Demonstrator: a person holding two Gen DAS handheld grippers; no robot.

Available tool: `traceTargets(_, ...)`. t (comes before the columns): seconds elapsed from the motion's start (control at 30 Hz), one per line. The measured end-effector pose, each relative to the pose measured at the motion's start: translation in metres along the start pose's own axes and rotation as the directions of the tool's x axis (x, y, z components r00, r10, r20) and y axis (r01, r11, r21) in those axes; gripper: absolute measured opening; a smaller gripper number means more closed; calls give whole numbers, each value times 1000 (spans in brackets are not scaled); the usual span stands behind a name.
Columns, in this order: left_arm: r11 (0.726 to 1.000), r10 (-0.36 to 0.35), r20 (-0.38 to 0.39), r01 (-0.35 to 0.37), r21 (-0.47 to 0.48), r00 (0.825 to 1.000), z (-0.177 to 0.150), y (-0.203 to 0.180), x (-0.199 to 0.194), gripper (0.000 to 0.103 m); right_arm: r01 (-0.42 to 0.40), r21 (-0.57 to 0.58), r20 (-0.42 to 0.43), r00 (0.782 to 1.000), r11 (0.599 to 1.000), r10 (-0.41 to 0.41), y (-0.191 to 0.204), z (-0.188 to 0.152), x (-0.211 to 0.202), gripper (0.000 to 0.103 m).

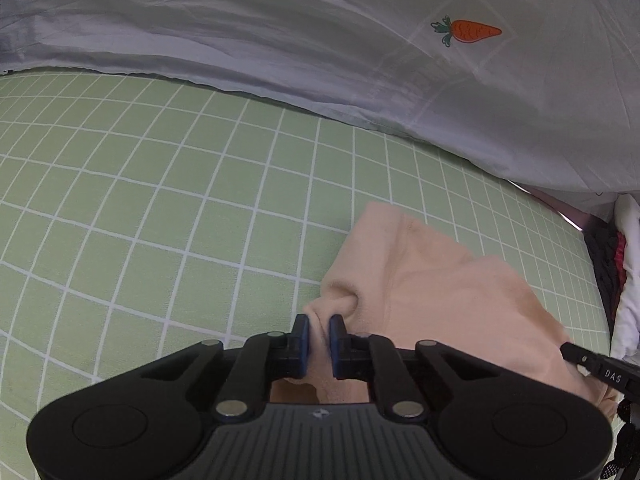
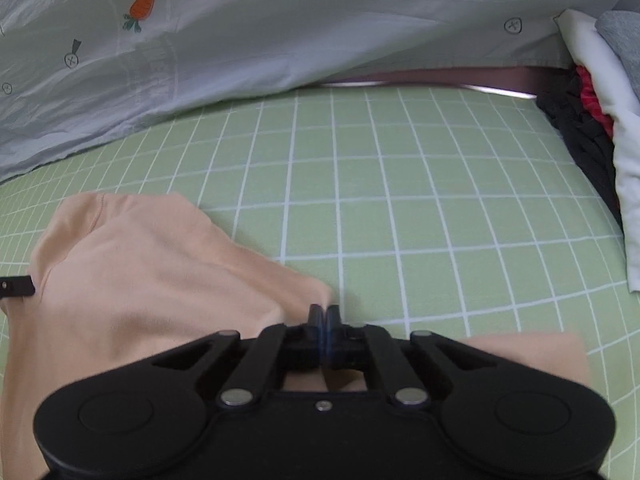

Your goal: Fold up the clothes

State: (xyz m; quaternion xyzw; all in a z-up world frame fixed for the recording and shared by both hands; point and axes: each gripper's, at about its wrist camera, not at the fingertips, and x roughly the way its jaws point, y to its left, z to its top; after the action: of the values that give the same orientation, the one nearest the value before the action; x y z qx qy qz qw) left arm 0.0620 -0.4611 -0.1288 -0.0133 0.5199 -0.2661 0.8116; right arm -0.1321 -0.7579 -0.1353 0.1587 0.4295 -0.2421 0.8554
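A peach garment (image 1: 432,292) lies on the green checked sheet (image 1: 160,208). My left gripper (image 1: 319,325) is shut on a bunched fold at the garment's left edge, with cloth squeezed between the blue pads. In the right wrist view the same peach garment (image 2: 152,264) spreads to the left and under the tool. My right gripper (image 2: 325,312) is shut on the garment's right corner, pads pressed together with only thin cloth between them. A black tip of the other tool (image 2: 18,286) shows at the left edge of that view.
A pale grey quilt with a carrot print (image 1: 466,32) lies bunched along the far side of the sheet. A heap of white, black and red clothes (image 2: 600,128) sits at the right edge. Bare green sheet (image 2: 400,200) stretches ahead of the right gripper.
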Motion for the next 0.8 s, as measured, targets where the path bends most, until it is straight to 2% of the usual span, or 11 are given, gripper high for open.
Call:
traceTargets(0.13,1000,-13,52,13,-13,999,-3,5,-12,13,24,-46,203,979,999,-14,-2,40,-25,2)
traceTargets(0.17,1000,-5,63,6,-18,998,-3,5,-13,19,14,-48,246,969,999,-2,-2,49,-29,2)
traceTargets(0.23,999,21,73,-19,-29,997,-4,7,-17,19,55,-71,248,968,996,-36,5,57,-16,3)
traceTargets(0.27,999,34,77,-31,-34,996,-4,7,-19,25,80,-84,244,968,993,-57,8,60,-8,8)
traceTargets(0.33,997,59,86,-54,-55,995,-6,11,-25,34,165,-116,174,974,979,-144,13,55,7,37)
traceTargets(0.37,995,71,92,-65,-71,993,-8,15,-30,36,205,-109,165,969,973,-185,14,50,8,41)
traceTargets(0.4,994,79,89,-72,-82,993,-11,20,-33,36,202,-79,164,969,976,-187,11,42,2,57)
traceTargets(0.43,993,86,85,-78,-91,993,-15,24,-36,36,186,-42,166,970,982,-176,8,33,-6,83)
traceTargets(0.47,992,89,69,-81,-100,994,-20,29,-37,36,177,-3,161,971,984,-175,5,23,-14,92)
traceTargets(0.63,992,28,-7,-29,-123,1000,-42,35,-31,35,187,102,93,976,977,-197,-3,-36,-50,95)
traceTargets(0.8,995,61,-26,-62,-72,998,-54,22,-19,36,206,146,9,978,968,-209,-5,-86,-67,100)
